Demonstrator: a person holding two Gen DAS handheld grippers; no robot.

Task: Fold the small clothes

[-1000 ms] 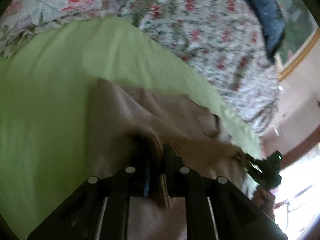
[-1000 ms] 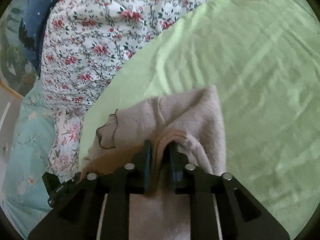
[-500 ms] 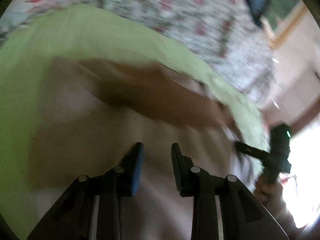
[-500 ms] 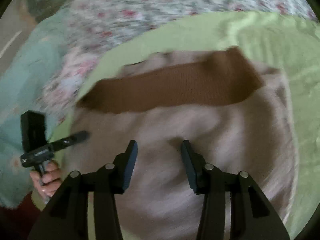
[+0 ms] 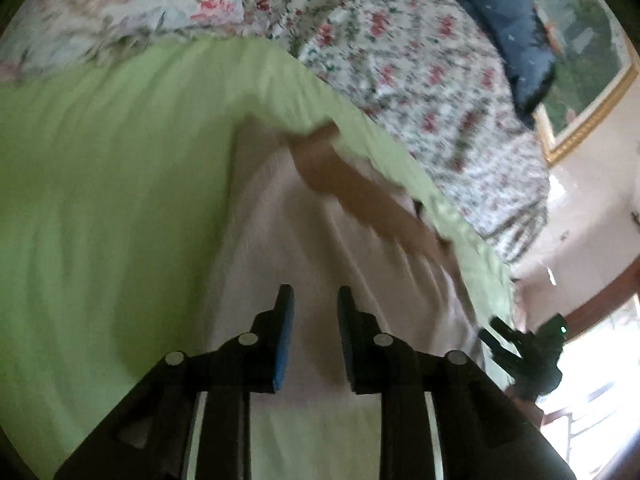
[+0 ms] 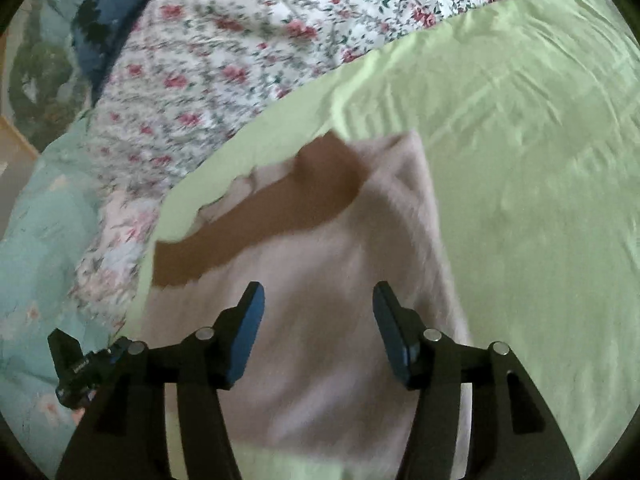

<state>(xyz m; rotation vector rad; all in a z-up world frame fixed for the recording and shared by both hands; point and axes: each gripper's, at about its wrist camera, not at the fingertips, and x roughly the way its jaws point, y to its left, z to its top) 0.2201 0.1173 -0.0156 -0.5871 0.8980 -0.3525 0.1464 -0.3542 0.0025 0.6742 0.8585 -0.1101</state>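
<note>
L claw (image 5: 311,300): fingers apart w/ a narrow gap, nothing between, above the pale pink fleece garment w/ brown ribbed band (image 5: 320,240). Garment lies flat on the light green bed sheet (image 5: 100,200); band at far edge. R claw (image 6: 318,300): spread wide, empty, over same garment (image 6: 320,272). Floral quilt (image 6: 240,40) beyond sheet (image 6: 520,140).

Green sheet (image 6: 520,140), floral quilt (image 6: 248,40), framed painting (image 5: 592,56).

Bare green sheet (image 6: 520,168) right of garment (image 6: 320,300); floral quilt (image 6: 240,40) bunched along far edge.
</note>
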